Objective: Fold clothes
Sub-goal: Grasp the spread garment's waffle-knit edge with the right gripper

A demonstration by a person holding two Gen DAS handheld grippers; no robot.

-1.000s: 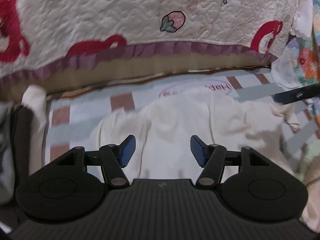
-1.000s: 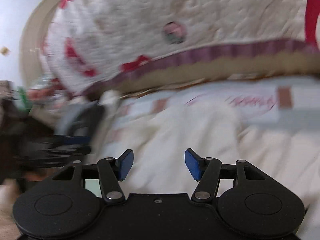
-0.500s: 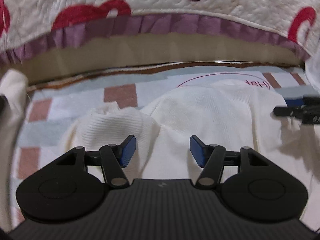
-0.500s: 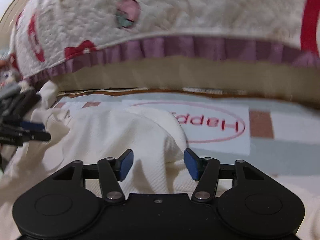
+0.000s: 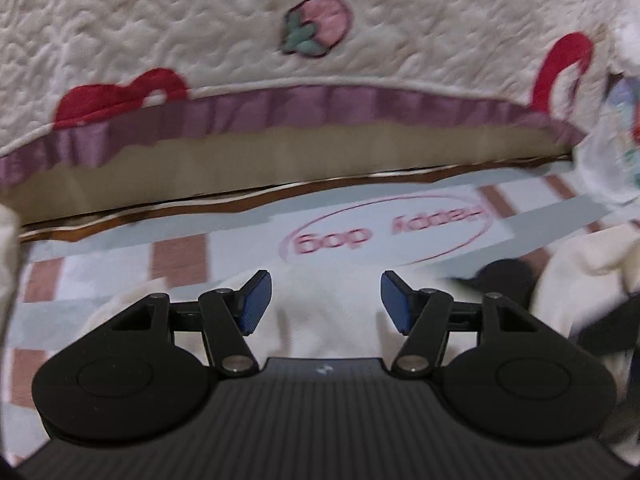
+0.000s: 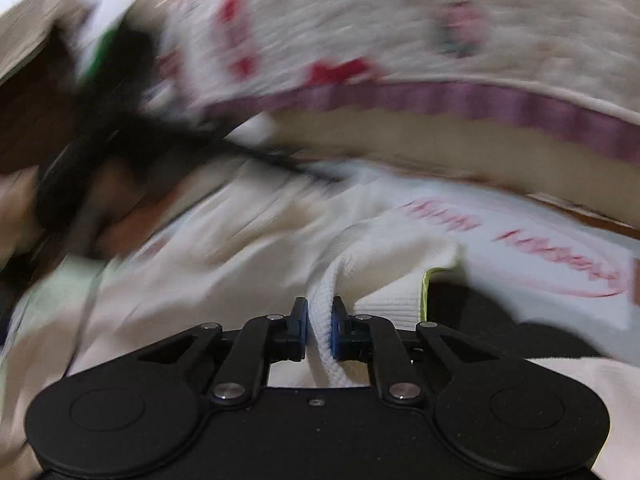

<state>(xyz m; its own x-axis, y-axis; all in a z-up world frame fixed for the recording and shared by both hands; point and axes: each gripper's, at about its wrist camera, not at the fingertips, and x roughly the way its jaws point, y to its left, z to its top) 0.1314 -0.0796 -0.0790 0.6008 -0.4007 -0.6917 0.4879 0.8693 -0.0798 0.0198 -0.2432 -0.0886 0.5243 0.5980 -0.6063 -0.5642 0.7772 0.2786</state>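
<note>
Cream garment (image 6: pixel 248 240), ribbed fold pinched in right tongs (image 6: pixel 319 326), just closed.

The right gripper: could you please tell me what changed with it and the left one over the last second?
The right gripper has just closed its jaws on a fold of the cream garment. The left gripper stayed open, now lower over the garment.

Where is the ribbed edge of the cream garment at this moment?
In the right wrist view, low and central, the ribbed edge is pinched in the right gripper, whose jaws have just closed, near the red oval print.
</note>
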